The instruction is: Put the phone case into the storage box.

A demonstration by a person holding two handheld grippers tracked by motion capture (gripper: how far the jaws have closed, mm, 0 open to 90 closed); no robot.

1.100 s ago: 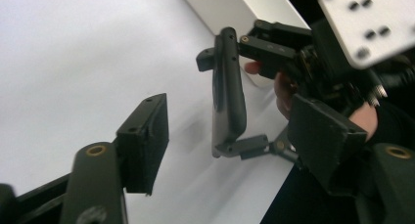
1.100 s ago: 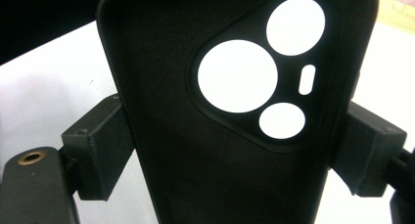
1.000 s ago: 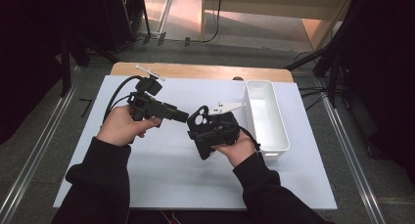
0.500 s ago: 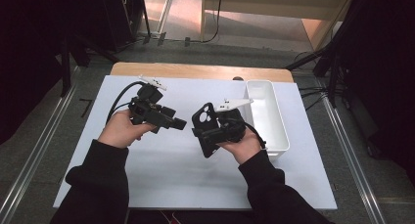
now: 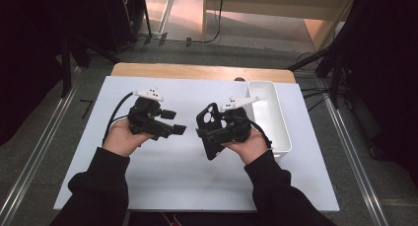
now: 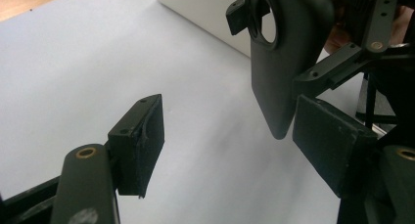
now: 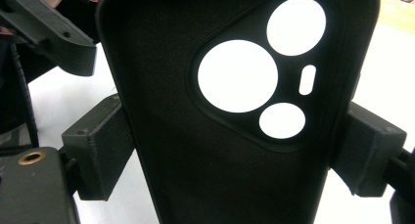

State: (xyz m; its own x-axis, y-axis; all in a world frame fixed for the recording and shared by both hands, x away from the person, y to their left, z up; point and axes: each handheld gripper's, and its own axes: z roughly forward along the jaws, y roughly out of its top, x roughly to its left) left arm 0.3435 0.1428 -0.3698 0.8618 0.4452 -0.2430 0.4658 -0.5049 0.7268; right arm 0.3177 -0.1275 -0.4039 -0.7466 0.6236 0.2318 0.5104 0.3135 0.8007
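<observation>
Right gripper (image 5: 217, 132) clamps the phone case (image 5: 209, 130) upright above the table, just left of the bin (image 5: 276, 117), presenting it to the empty, spread-jawed left gripper (image 5: 175, 129)

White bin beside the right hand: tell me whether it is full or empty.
Empty: the high view shows the white bin's bare floor, while the phone case sits clamped in the right gripper.

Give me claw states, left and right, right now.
Left claw: open, nothing between its pads.
Right claw: shut on the black phone case, gripping both long edges.
</observation>
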